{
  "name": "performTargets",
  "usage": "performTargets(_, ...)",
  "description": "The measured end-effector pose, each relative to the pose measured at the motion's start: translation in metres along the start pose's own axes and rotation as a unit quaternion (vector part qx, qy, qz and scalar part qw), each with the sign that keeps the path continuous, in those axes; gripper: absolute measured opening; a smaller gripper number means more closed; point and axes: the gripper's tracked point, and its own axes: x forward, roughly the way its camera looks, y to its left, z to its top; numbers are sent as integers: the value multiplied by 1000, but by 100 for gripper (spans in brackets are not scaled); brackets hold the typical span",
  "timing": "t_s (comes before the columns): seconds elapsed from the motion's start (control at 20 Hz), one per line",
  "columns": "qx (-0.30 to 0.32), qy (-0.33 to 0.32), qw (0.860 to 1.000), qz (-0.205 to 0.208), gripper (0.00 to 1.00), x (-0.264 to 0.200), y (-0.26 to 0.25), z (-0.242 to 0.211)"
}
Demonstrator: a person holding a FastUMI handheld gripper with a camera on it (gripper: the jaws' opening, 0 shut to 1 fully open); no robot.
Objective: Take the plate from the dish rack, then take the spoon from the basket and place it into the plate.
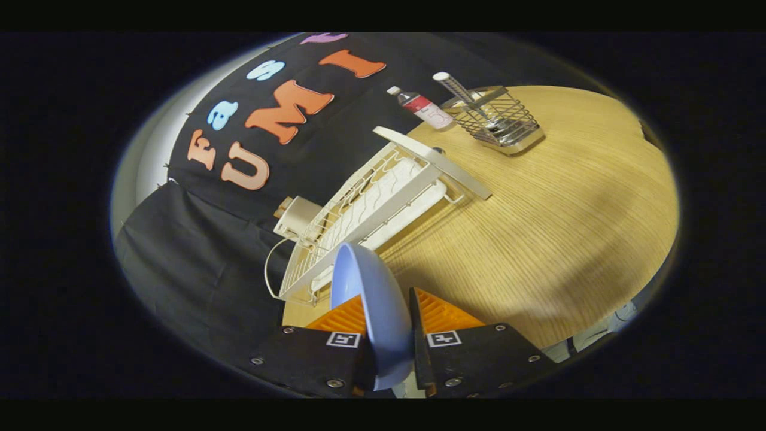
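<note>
I see gripper (389, 323) with 2 fingers closed on plate (374, 299), pale blue, held edge-on between pads. Dish rack (365, 209) white, just ahead of fingers on wooden table (538, 227), flat tray tilted at its far end. Beyond rack, wire basket (499, 123) with spoon (461, 91) handle sticking up. Bottle (422, 108) lies beside basket.
</note>
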Motion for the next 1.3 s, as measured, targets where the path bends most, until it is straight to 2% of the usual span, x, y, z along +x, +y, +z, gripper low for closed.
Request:
performTargets(0.15,-17,-9,999,-39,30,4,-18,2)
performTargets(0.25,-22,-15,998,-52,38,1,-23,9)
performTargets(0.3,-27,-20,998,-57,47,0,-24,13)
performTargets(0.45,-63,-43,994,-82,62,-3,-33,31)
performTargets(0.7,-113,-89,982,-124,97,-17,-44,72)
performTargets(0.9,-171,-148,962,-154,98,-28,-39,117)
performTargets(1.15,-268,-227,918,-183,98,-45,-27,167)
performTargets(1.3,-282,-258,901,-203,99,-51,-31,188)
